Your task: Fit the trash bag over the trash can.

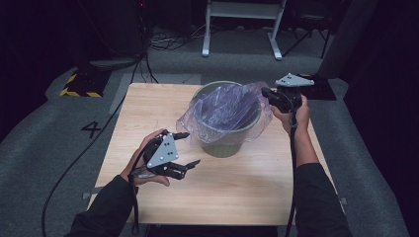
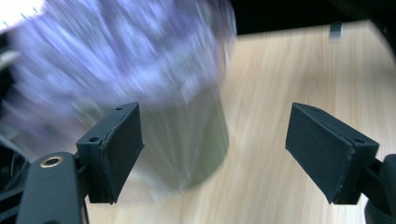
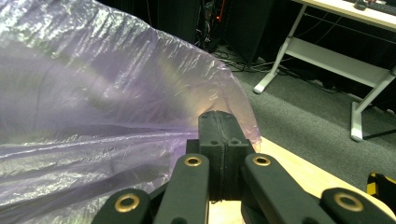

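A green bin (image 1: 225, 140) stands upright on the wooden table (image 1: 148, 108), lined with a thin purple plastic bag (image 1: 222, 111) that drapes over its rim. At the bin's far right rim my right gripper (image 1: 267, 92) is shut on the bag's edge; the right gripper view shows the film (image 3: 93, 116) stretched away from the closed jaws (image 3: 218, 123). My left gripper (image 1: 190, 148) stands open just left of the bin, nothing between its fingers. In the left gripper view the bin (image 2: 191, 140) and bag (image 2: 121, 51) are blurred ahead of the spread jaws.
The table sits on grey carpet (image 1: 54, 133). A white desk frame (image 1: 242, 24) stands behind it, cables (image 1: 163, 42) lie on the floor, and a yellow-black striped block (image 1: 79, 84) is at the far left. Bare tabletop stretches in front of the bin.
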Motion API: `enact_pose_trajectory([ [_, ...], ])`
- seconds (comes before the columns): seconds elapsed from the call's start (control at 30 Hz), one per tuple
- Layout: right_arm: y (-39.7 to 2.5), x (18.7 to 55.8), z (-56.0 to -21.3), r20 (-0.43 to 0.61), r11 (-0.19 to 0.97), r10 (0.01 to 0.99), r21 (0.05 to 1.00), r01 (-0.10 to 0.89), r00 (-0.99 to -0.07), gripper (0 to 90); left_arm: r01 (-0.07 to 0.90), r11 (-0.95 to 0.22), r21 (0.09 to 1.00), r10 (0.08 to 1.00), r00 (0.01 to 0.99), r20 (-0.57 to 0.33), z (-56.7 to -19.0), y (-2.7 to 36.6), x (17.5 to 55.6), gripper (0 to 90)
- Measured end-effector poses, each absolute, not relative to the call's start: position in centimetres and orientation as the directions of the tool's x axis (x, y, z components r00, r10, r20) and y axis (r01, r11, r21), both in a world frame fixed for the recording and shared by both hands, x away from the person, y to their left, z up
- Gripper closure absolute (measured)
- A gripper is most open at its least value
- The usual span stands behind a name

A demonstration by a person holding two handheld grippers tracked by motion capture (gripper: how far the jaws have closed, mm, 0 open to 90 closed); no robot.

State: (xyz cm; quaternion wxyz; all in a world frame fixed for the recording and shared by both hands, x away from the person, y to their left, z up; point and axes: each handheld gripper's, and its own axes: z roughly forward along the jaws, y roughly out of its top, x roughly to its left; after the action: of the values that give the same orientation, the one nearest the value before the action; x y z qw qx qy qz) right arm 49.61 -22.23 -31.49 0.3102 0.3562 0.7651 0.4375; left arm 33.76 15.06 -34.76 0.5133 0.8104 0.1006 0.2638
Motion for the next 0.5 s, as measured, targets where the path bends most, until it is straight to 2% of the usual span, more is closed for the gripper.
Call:
enact_pose_trajectory([
  [0.1, -22.2, 49.7, -31.4, -0.16, 0.361, 0.815, 0.892, 0.272, -0.557, 90.0, -0.108, -0.447, 0.888, 0.477, 0.811, 0.339, -33.4, 15.1, 34.9, 18.7],
  [0.3, -22.1, 49.8, -31.4, -0.163, 0.374, 0.805, 0.887, 0.273, -0.571, 88.4, -0.077, -0.515, 0.854, 0.545, 0.739, 0.395, -32.2, 14.5, 38.3, 17.6],
  [0.37, -22.0, 49.9, -31.4, -0.175, 0.386, 0.801, 0.881, 0.271, -0.572, 88.2, -0.071, -0.497, 0.865, 0.541, 0.754, 0.372, -31.8, 14.5, 39.3, 17.5],
  [0.5, -22.0, 50.1, -31.4, -0.169, 0.383, 0.799, 0.883, 0.272, -0.577, 87.6, -0.077, -0.553, 0.83, 0.532, 0.734, 0.423, -31.5, 14.1, 41.1, 16.2],
])
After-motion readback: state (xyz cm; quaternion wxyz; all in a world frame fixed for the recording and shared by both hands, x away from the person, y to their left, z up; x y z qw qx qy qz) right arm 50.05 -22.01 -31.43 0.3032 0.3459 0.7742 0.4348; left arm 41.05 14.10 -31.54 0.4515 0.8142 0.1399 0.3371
